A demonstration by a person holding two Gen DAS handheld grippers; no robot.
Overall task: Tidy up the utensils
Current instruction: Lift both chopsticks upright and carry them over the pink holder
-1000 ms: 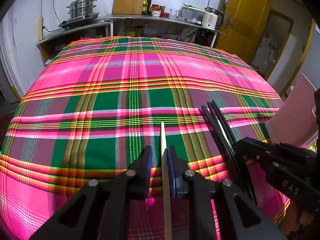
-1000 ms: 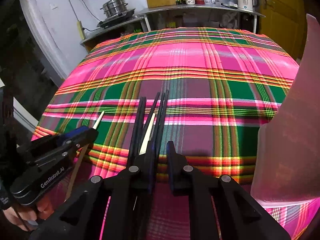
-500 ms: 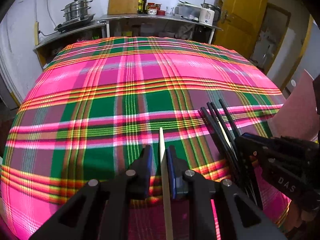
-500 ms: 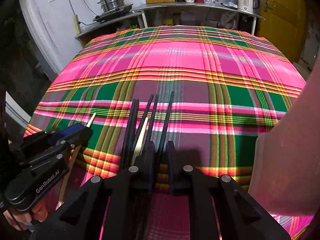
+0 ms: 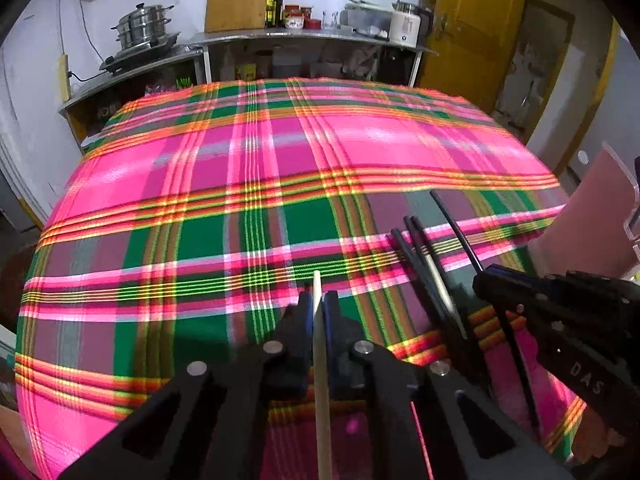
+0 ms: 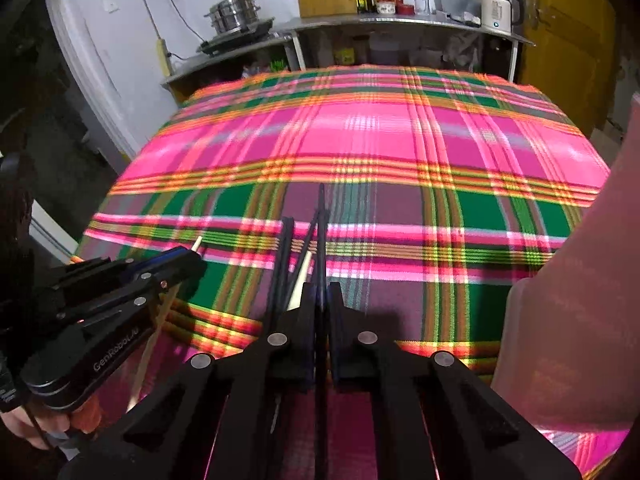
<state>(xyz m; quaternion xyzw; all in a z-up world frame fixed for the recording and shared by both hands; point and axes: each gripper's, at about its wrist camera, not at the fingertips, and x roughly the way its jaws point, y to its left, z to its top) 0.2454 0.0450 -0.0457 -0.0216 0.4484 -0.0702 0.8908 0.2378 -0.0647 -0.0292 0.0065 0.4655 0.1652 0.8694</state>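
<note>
My left gripper (image 5: 317, 305) is shut on a pale wooden chopstick (image 5: 320, 360) that points forward over the plaid tablecloth (image 5: 280, 168). My right gripper (image 6: 321, 294) is shut on one black chopstick (image 6: 321, 216), lifted out from the rest. Several black chopsticks (image 6: 285, 256) and one pale chopstick (image 6: 301, 276) lie bunched just left of its fingers. In the left wrist view the right gripper (image 5: 486, 276) is at the right, with the held black chopstick (image 5: 456, 232) angled away from the bundle (image 5: 420, 256). The left gripper (image 6: 192, 258) shows at the left of the right wrist view.
A pink plastic container (image 6: 580, 300) stands at the table's right edge, also in the left wrist view (image 5: 592, 216). Behind the table a metal shelf (image 5: 304, 36) carries a steamer pot (image 5: 144, 26), a wooden board, bottles and a kettle. A yellow door (image 5: 476, 28) is at the back right.
My right gripper has closed on one black chopstick and drawn it away from the bundle. Both cameras have tilted and risen slightly. The left gripper still holds the pale chopstick.
</note>
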